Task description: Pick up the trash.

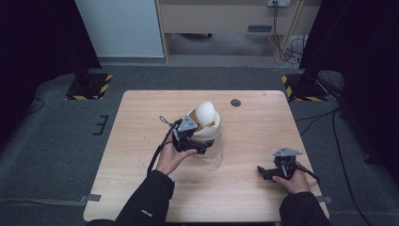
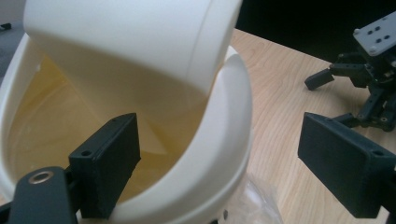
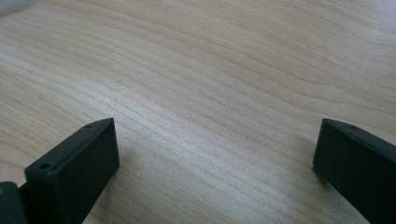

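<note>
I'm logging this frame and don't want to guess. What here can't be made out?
- Bowl base: high view, hidden by the left gripper.
- Bowl's inner floor: left gripper view, hidden by the tilted cup.
- Clear wrapper: cut off by the bottom edge.
- Dark disc: too small to identify.

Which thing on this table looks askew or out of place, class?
The cream rounded plastic swing lid sits tilted in the cream plastic bin top, one edge raised. The left gripper straddles the rim with its fingers apart.

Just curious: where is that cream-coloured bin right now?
In the high view, the cream swing-lid bin stands mid-table, right at the left gripper.
</note>
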A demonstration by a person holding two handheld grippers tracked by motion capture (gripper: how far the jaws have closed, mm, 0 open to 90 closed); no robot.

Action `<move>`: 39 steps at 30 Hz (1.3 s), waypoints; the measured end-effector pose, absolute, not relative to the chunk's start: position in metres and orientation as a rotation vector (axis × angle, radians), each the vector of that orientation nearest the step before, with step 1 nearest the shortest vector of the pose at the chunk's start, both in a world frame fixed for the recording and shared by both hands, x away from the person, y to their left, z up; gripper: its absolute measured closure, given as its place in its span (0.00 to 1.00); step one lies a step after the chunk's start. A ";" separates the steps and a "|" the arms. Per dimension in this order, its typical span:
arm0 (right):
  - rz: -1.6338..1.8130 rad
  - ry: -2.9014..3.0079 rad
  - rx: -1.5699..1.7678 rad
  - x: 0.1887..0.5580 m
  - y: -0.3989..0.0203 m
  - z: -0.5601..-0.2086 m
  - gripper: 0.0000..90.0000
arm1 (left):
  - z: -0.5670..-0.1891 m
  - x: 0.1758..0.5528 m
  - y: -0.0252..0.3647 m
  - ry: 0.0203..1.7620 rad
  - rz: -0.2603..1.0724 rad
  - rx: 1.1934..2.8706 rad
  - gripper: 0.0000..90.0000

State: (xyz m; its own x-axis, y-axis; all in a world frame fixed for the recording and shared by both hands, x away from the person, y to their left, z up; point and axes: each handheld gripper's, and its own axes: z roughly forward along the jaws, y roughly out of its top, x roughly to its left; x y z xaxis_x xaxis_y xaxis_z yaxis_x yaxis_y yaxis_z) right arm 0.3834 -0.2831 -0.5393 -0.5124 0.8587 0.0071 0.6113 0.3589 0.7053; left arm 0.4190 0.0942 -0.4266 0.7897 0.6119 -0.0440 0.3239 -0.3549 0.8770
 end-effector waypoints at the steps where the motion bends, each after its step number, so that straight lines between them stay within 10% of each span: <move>1: 0.939 2.263 1.289 0.383 -0.283 -0.539 0.01 | -0.425 0.417 0.096 0.701 0.361 1.967 0.14; 39: 0.938 2.263 1.289 0.382 -0.282 -0.539 0.01 | -0.467 0.315 0.235 0.937 0.446 1.934 0.15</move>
